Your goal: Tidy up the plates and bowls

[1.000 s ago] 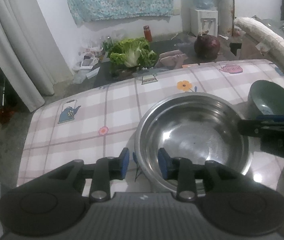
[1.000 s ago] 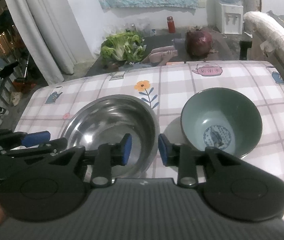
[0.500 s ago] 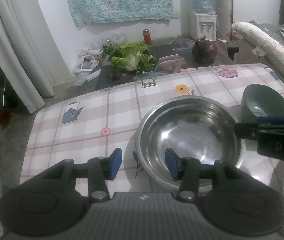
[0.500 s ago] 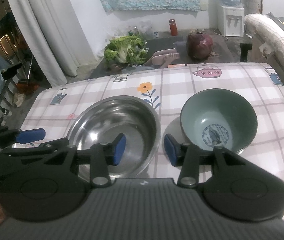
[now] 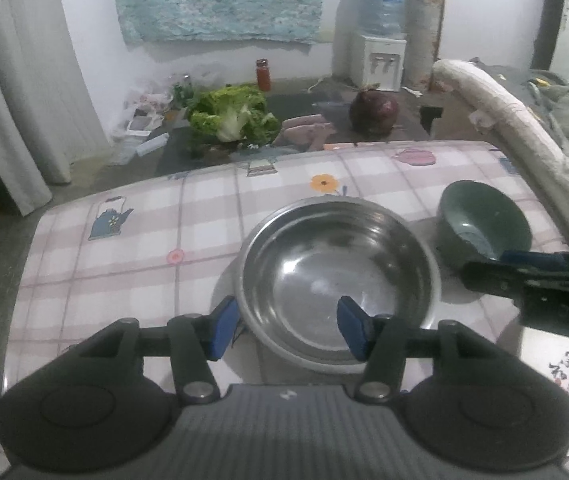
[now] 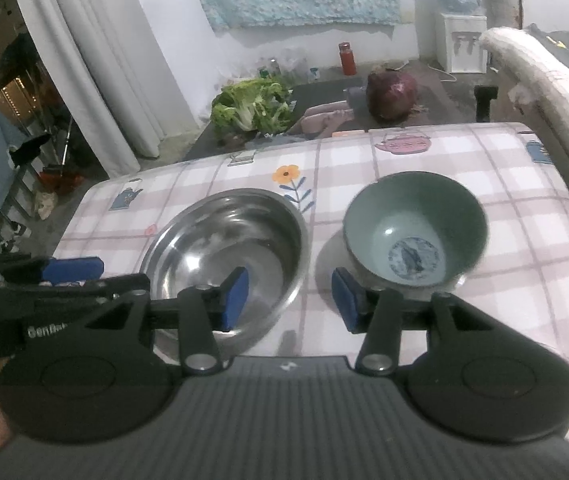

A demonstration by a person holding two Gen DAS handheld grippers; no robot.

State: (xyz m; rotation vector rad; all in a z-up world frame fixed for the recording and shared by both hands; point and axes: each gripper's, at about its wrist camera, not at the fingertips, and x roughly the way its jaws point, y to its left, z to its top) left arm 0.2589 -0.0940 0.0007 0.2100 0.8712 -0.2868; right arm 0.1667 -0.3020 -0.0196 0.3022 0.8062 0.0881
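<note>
A large steel bowl (image 5: 338, 276) sits on the checked tablecloth, with a green ceramic bowl (image 5: 482, 220) to its right. My left gripper (image 5: 286, 330) is open and empty above the steel bowl's near rim. In the right wrist view my right gripper (image 6: 290, 298) is open and empty, over the gap between the steel bowl (image 6: 228, 256) and the green bowl (image 6: 414, 232). A white plate (image 5: 556, 384) with red and black marks lies at the near right.
The table (image 6: 404, 160) has a rounded far edge. Beyond it on the floor are lettuce (image 6: 250, 108), a red cabbage (image 6: 392, 94) and a red bottle (image 6: 346, 58). A padded rail (image 6: 540, 84) runs along the right. The left gripper's side (image 6: 56, 280) shows at the left.
Both grippers have opened wider and pulled back and up from the bowls, which look smaller now. The bowls have not moved.
</note>
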